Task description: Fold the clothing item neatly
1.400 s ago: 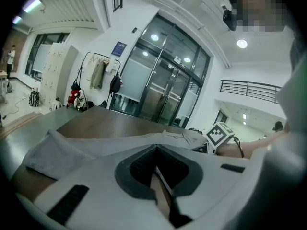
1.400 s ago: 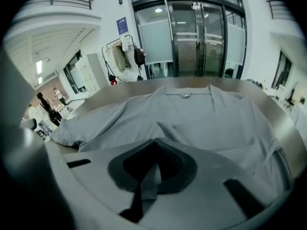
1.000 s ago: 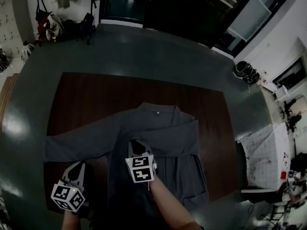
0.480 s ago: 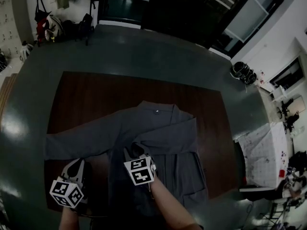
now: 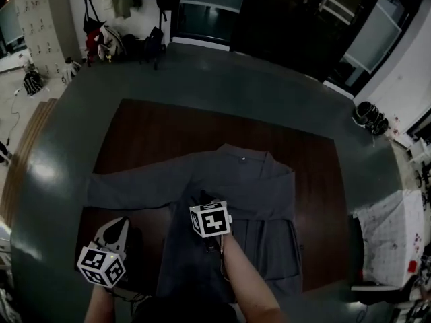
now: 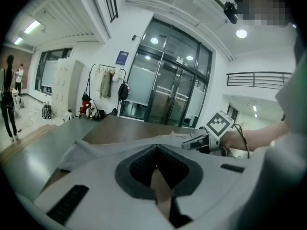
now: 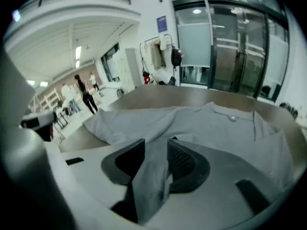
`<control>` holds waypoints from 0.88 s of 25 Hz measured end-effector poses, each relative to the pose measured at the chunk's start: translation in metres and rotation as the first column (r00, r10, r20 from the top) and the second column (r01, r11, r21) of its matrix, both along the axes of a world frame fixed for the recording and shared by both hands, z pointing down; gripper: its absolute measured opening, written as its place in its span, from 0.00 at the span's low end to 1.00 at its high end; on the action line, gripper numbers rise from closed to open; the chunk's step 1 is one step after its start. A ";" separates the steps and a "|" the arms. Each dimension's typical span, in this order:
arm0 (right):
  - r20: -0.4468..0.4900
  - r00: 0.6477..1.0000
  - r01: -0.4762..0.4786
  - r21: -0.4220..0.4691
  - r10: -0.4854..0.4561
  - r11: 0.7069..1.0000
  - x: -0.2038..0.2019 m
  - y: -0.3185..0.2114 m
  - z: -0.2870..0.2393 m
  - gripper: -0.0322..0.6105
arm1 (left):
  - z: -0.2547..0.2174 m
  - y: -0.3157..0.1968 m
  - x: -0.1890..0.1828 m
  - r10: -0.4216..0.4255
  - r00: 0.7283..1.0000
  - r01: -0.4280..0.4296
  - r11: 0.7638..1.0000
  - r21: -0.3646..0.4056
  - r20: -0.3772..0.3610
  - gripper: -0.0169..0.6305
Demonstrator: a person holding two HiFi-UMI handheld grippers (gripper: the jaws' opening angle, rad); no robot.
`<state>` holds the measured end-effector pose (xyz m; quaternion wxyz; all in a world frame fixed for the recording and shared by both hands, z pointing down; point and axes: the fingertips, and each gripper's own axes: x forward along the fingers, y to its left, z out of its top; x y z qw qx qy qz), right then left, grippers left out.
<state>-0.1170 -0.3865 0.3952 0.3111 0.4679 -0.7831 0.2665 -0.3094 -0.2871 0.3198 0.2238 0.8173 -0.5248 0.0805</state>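
Note:
A grey shirt [image 5: 236,180] lies spread flat on the brown table [image 5: 155,130], collar to the far side, one sleeve [image 5: 128,184] stretched out to the left. My right gripper [image 5: 202,198] rests on the shirt's middle. In the right gripper view [image 7: 156,150] its jaws stand apart, with a fold of the grey cloth [image 7: 151,186] lying loosely in the gap. My left gripper [image 5: 120,224] is at the near left, just short of the sleeve, over bare table. In the left gripper view [image 6: 156,152] its jaws are shut on nothing, and the shirt [image 6: 91,150] lies ahead.
Grey floor [image 5: 60,147] surrounds the table. Bags and hanging clothes [image 5: 121,19] stand at the far wall. A stained white sheet [image 5: 390,241] lies to the right, with dark shoes [image 5: 369,116] beyond it. People [image 7: 81,95] stand far off.
The head camera has swung, so the table and shirt sit further right in the picture. Both grippers keep roughly their places relative to the shirt.

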 end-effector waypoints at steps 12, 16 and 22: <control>0.292 0.955 -0.082 0.105 0.048 0.991 -0.083 0.065 -0.036 0.23 | -0.015 0.027 -0.085 -0.168 0.985 0.168 0.986 0.004 0.048 0.04; 0.230 0.962 0.083 0.271 -0.148 0.959 -0.164 0.088 -0.059 0.03 | -0.009 0.023 -0.131 -0.157 0.987 0.157 0.988 -0.006 0.021 0.04; 0.059 0.957 0.255 0.297 -0.284 0.920 -0.302 0.101 -0.049 0.03 | 0.005 0.018 -0.211 -0.098 0.995 0.097 0.995 -0.035 -0.009 0.04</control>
